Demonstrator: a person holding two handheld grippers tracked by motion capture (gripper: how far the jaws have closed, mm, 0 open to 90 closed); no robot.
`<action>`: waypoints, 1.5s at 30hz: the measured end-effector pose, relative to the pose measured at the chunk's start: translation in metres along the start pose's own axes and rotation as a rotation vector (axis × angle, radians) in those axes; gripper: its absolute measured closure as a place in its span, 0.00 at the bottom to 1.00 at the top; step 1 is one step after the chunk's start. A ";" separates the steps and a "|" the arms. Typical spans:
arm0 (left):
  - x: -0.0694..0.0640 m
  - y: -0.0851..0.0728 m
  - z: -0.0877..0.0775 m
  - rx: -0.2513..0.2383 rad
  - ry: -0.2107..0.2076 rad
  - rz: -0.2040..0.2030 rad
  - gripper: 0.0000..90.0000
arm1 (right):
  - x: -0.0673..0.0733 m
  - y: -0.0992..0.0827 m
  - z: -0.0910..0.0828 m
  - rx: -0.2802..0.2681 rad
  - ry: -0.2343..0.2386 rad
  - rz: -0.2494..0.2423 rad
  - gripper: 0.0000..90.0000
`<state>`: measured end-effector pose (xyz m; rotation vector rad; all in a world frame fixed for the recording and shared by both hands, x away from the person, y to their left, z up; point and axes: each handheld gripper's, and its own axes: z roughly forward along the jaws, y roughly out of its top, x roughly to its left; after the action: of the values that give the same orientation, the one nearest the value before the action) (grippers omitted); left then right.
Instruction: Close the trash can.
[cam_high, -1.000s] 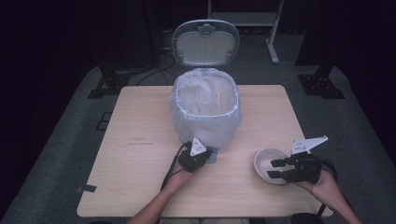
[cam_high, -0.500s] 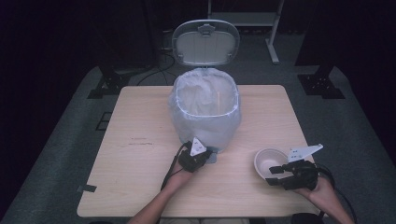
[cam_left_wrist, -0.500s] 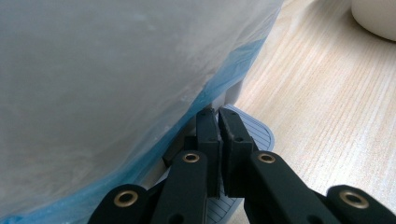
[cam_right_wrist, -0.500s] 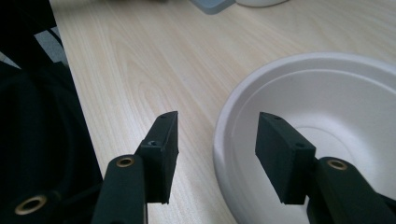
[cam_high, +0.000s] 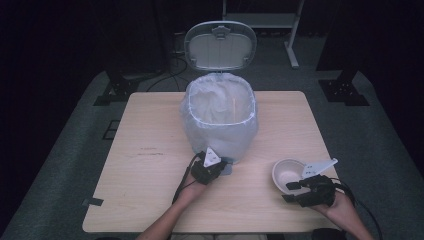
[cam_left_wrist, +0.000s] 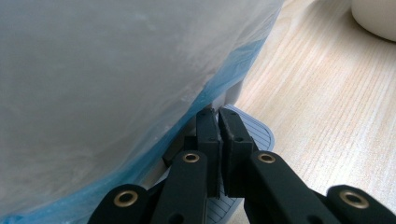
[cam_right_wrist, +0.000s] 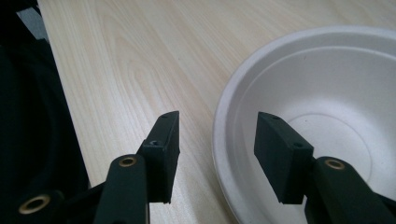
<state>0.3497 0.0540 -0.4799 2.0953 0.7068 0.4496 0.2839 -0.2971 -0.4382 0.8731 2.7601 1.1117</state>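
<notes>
The right gripper's (cam_right_wrist: 217, 156) fingers stand half apart, straddling the near rim of the white bowl (cam_right_wrist: 322, 107) on the table (cam_right_wrist: 140, 60), not yet pressing; closing crookedly could tip or skid it. The left gripper's (cam_left_wrist: 218, 122) fingers, closed together, press the bin's pedal (cam_left_wrist: 257, 133); slipping off would drop the lid (cam_high: 220, 45).

White paper bowl (cam_high: 289, 173), round, empty, upright on the wooden table at the lower right of the high view. Lined pedal bin (cam_high: 220, 117) stands upright at centre, lid (cam_high: 220, 45) raised, grey pedal (cam_left_wrist: 252, 135) at its base.
</notes>
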 end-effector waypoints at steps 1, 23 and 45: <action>0.000 0.000 0.000 0.000 0.000 0.000 0.98 | 0.000 0.000 0.001 0.006 -0.003 -0.002 0.55; 0.000 0.000 0.000 -0.002 0.001 -0.002 0.97 | 0.002 0.004 0.006 0.030 -0.063 -0.060 0.80; 0.001 0.000 0.000 -0.002 0.004 0.006 0.97 | -0.004 0.028 -0.023 -0.056 -0.091 0.000 0.91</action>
<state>0.3503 0.0548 -0.4796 2.0956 0.7020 0.4585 0.2953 -0.2972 -0.4038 0.8934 2.6424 1.1145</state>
